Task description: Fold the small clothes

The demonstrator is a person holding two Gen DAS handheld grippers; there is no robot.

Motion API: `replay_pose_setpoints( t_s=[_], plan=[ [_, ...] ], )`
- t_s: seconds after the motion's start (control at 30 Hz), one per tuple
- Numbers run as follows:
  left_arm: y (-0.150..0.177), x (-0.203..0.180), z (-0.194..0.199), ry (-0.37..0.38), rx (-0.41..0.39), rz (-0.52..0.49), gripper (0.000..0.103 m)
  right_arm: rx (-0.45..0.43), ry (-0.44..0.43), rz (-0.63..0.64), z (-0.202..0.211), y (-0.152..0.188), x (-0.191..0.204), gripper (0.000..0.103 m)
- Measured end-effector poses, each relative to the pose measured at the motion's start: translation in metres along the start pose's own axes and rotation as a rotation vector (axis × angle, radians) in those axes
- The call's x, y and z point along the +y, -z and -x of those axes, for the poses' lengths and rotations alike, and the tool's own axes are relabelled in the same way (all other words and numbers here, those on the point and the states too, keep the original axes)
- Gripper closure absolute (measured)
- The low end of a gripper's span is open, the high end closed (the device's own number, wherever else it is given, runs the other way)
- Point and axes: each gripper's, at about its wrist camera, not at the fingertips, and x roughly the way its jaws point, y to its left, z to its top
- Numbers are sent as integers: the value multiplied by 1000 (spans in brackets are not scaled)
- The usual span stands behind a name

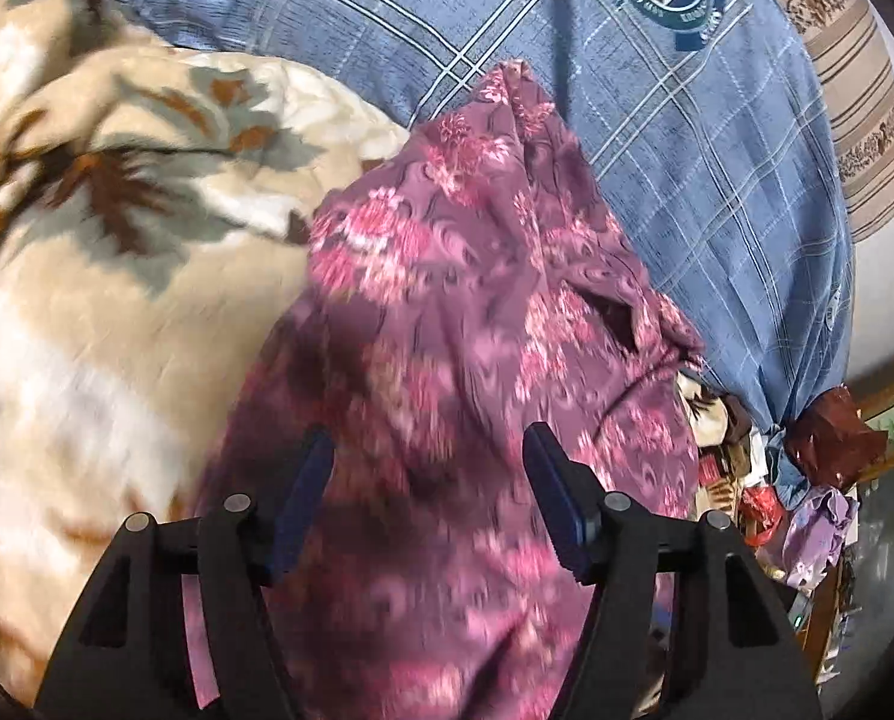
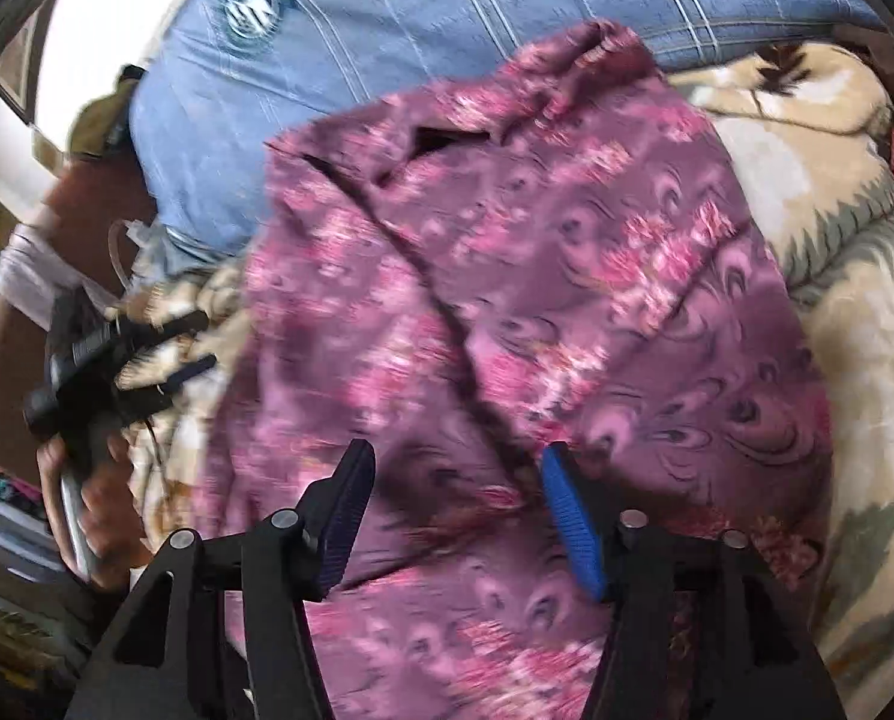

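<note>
One garment (image 1: 447, 312), purple with pink flowers. One beige blanket (image 1: 117, 252) with a leaf print. One blue checked pillow (image 1: 657, 138) bearing a round crest. One striped cushion (image 1: 855, 90). Two grippers: left (image 1: 428, 480), right (image 2: 456, 498), each with two fingers.

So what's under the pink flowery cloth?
The pink flowery cloth lies on a cream leaf-patterned blanket, with a blue checked pillow behind it. Anything directly beneath the cloth is covered.

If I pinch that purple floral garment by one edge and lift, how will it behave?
The purple floral garment will probably drape limply: it already lies creased and rumpled. It looks thin, so likely light. It may drag on the fuzzy beige blanket beneath it.
</note>
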Motion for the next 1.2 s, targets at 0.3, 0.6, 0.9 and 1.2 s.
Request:
replay_pose_setpoints(
  t_s=[0.3,0.6,0.9,1.2],
  plan=[
    [-14,21,-37,-59,3,15,97,-9,-5,51,23,-3,7,94],
    [-2,35,-18,-36,48,22,99,23,9,20,25,-5,-13,95],
    [4,17,-33,-120,21,-62,86,57,16,-16,2,-2,-29,94],
    [110,-6,86,-260,-118,-265,34,-197,-67,-41,103,47,-8,36]
  ],
)
